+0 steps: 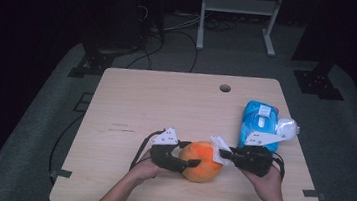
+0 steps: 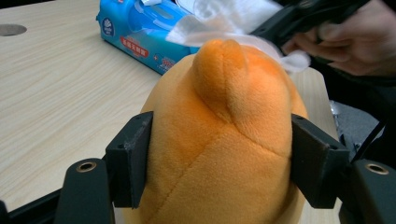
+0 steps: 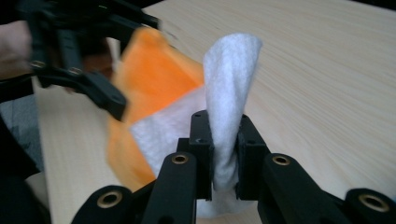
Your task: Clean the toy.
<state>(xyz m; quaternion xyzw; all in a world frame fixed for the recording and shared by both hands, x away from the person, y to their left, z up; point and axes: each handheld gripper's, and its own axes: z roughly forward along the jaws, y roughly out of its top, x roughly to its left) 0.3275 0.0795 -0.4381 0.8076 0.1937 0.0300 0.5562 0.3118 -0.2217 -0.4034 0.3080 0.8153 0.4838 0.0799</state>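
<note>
My orange plush toy (image 1: 201, 161), round and soft with a stubby nub on top, sits near the table's near edge, pressed in at both flanks, while my white wipe (image 3: 229, 93), crumpled and pinched into an upright fold, drapes against the toy's right side.

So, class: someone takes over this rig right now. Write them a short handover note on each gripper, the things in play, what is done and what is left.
Left gripper: shut on the orange plush toy, holding it at the table's near edge.
Right gripper: shut on a white wipe, which lies against the toy's upper side.
The blue wipe pack lies on the table behind the right gripper.
Done: wipe in the jaws, toy steadied.
Left, probably: wipe the toy; how much is already wiped cannot be told.
</note>
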